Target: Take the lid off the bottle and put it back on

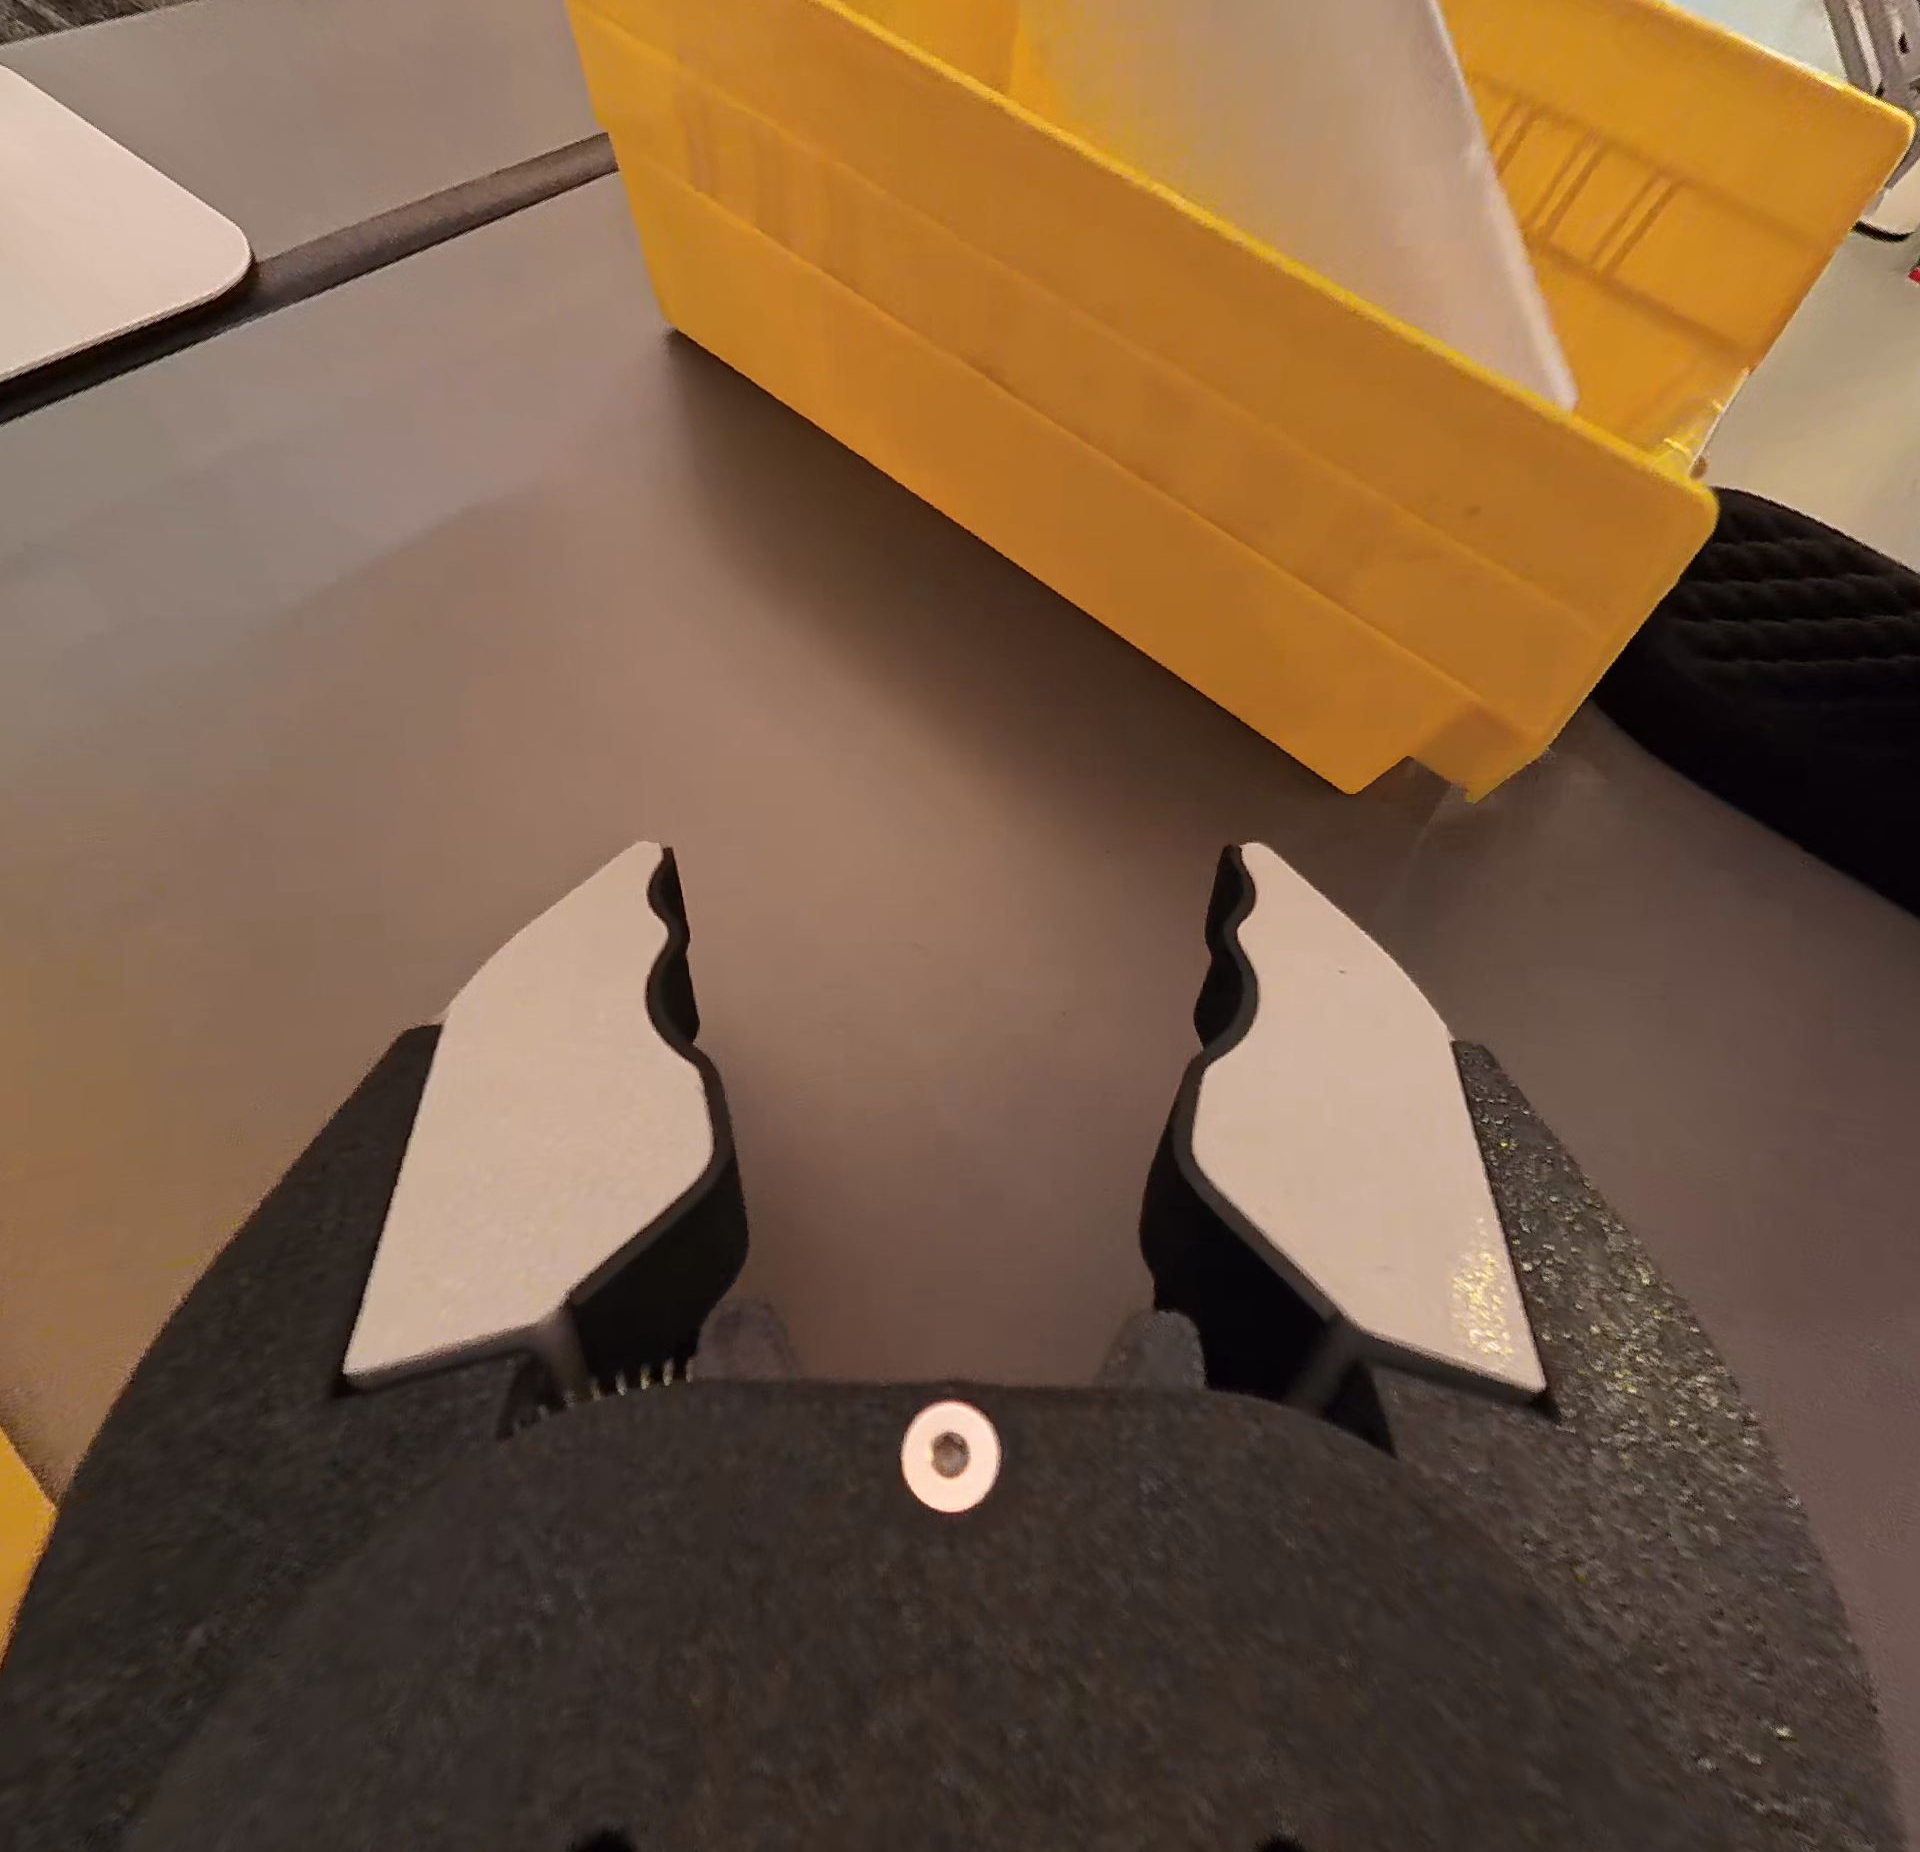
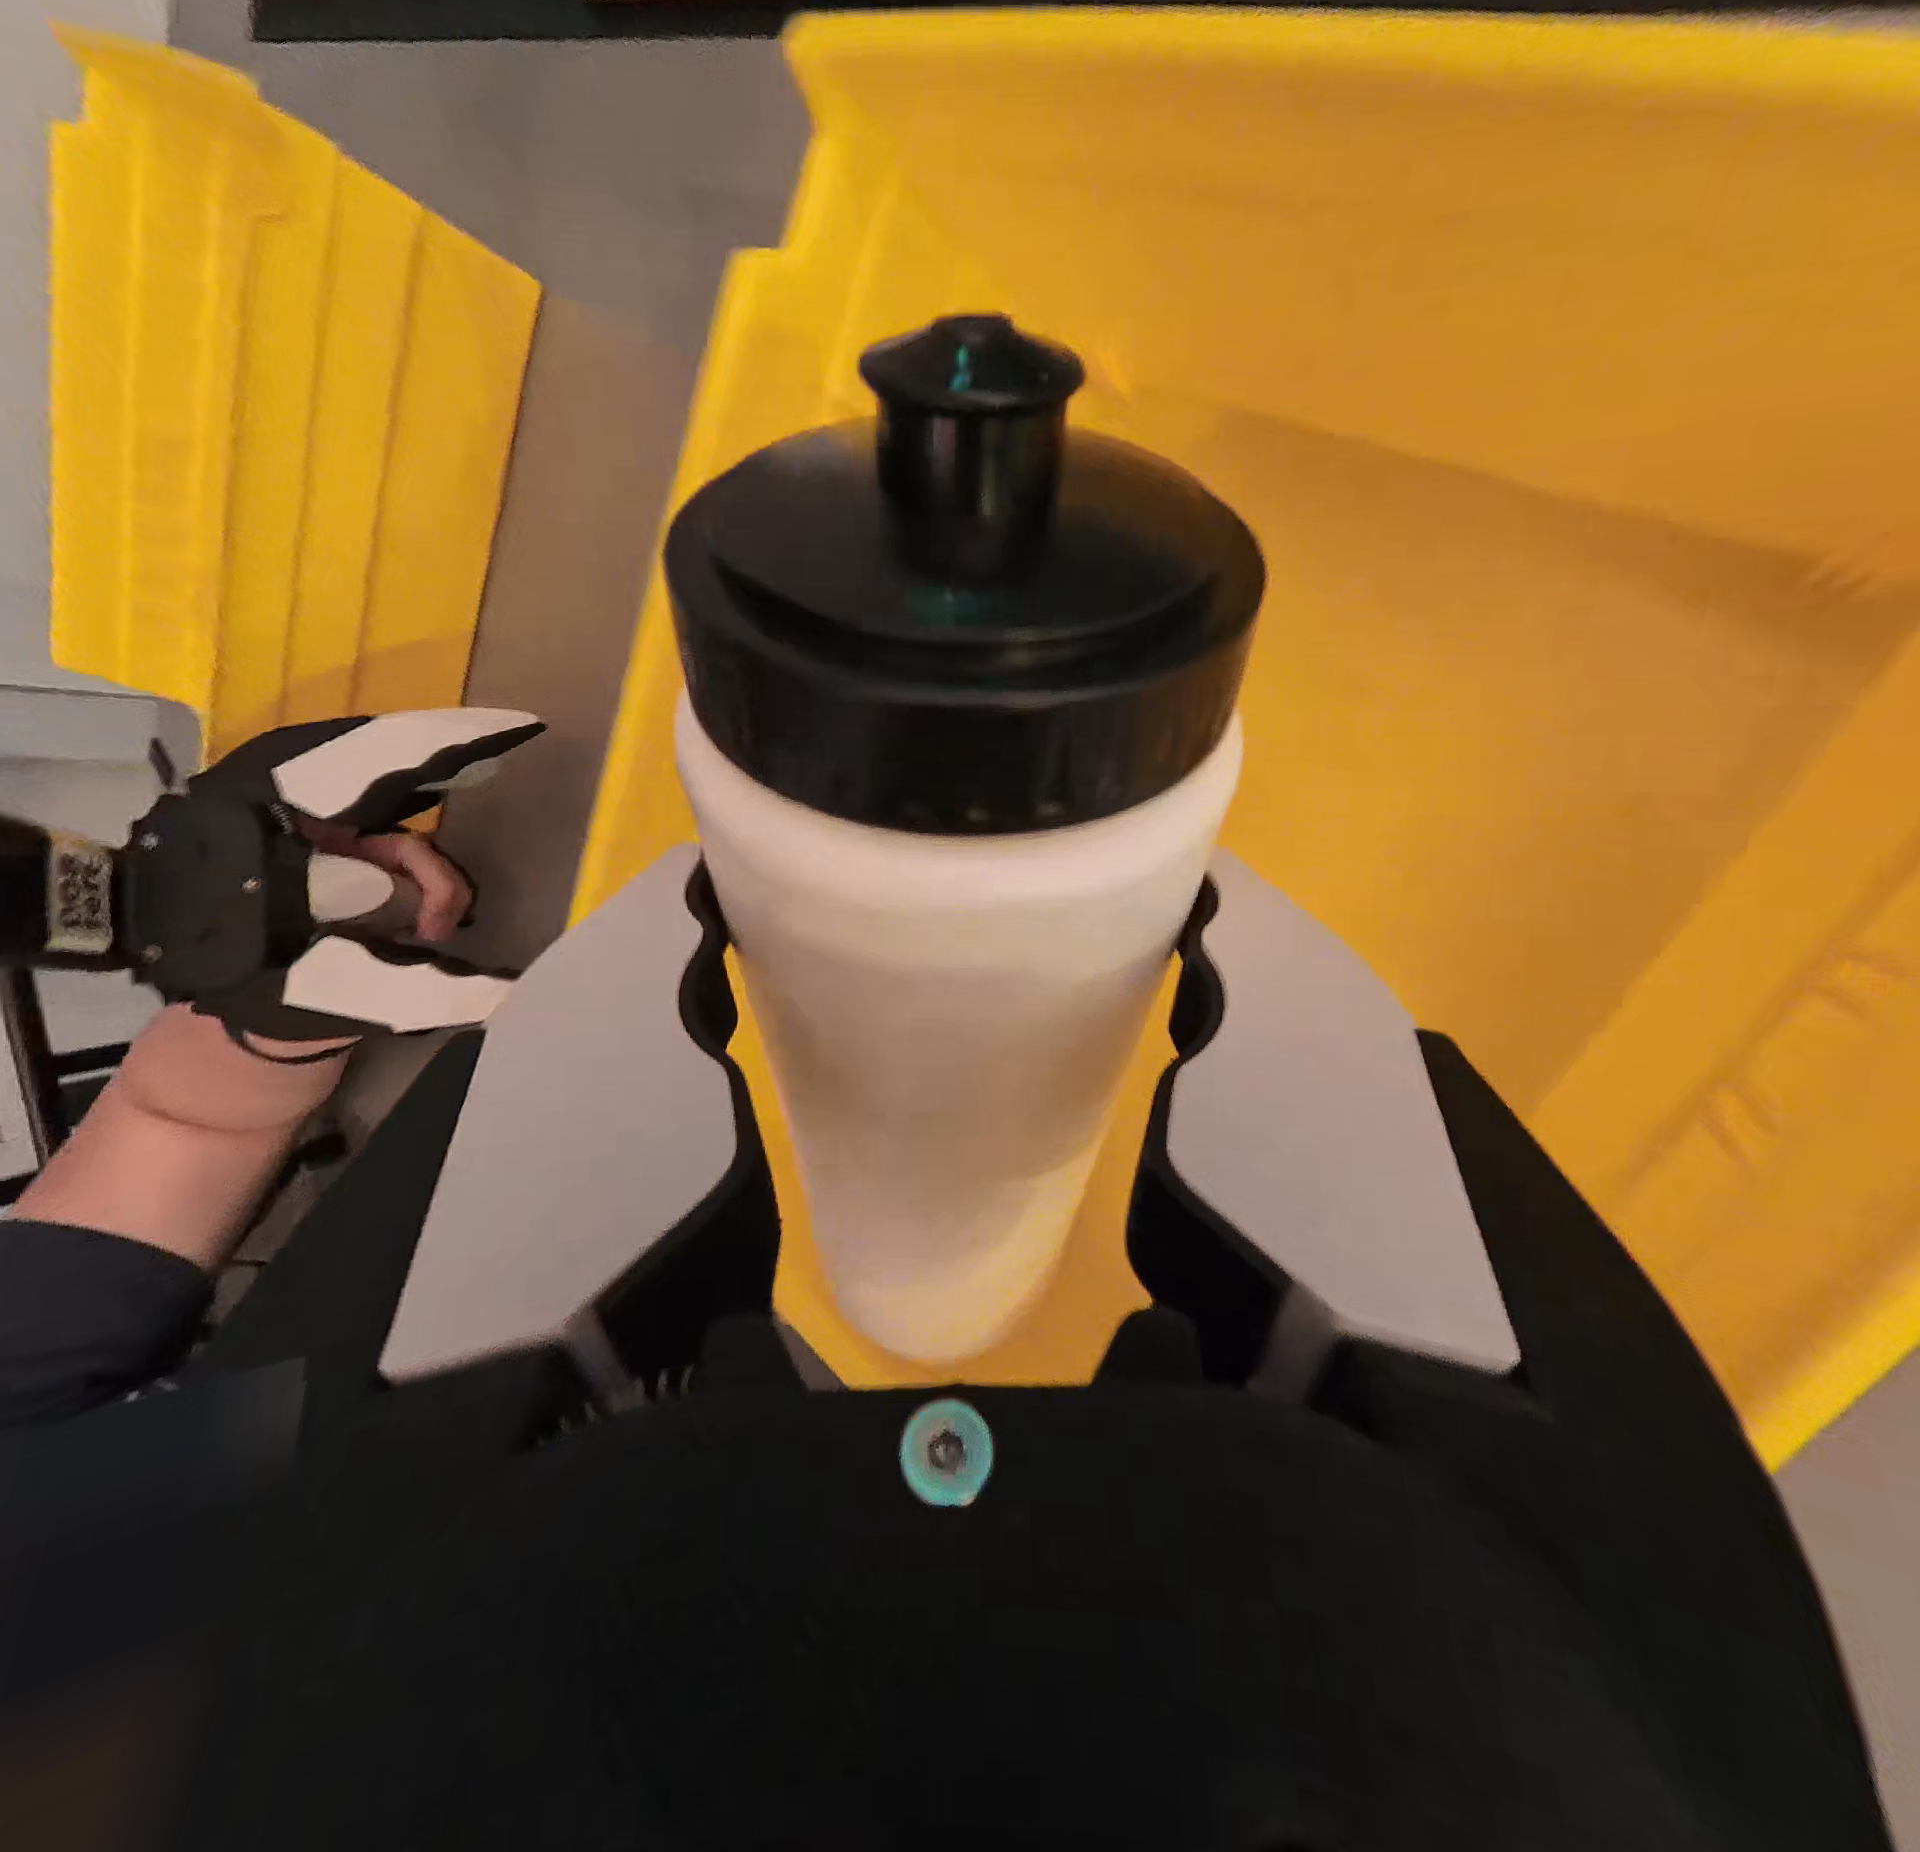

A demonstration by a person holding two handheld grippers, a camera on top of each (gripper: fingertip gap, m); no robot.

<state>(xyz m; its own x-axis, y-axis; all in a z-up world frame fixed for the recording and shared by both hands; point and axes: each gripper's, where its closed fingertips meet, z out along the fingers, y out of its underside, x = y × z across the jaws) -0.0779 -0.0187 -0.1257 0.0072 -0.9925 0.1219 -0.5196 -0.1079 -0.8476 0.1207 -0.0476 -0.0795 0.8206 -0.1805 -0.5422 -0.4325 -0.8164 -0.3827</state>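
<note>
My right gripper [image 2: 956, 883] is shut on a white bottle [image 2: 956, 1023], gripping its body below the shoulder. A black screw lid [image 2: 966, 659] with a pull spout sits on the bottle. The bottle is held above the inside of a yellow bin [image 2: 1455, 348]. My left gripper [image 1: 948, 852] is open and empty over the dark table [image 1: 520, 711], short of the bin's side wall [image 1: 1039, 400]. It also shows in the right wrist view [image 2: 525, 852], to the left of the bottle and apart from it. A blurred white shape [image 1: 1299, 140] rises from the bin in the left wrist view.
A second yellow bin [image 2: 260, 400] stands left of the first, with a gap of table between them. A flat white pad [image 1: 94, 244] lies at the far left. A black mesh object [image 1: 1787, 680] sits right of the bin. About 20 centimeters separates my left fingertips from my right.
</note>
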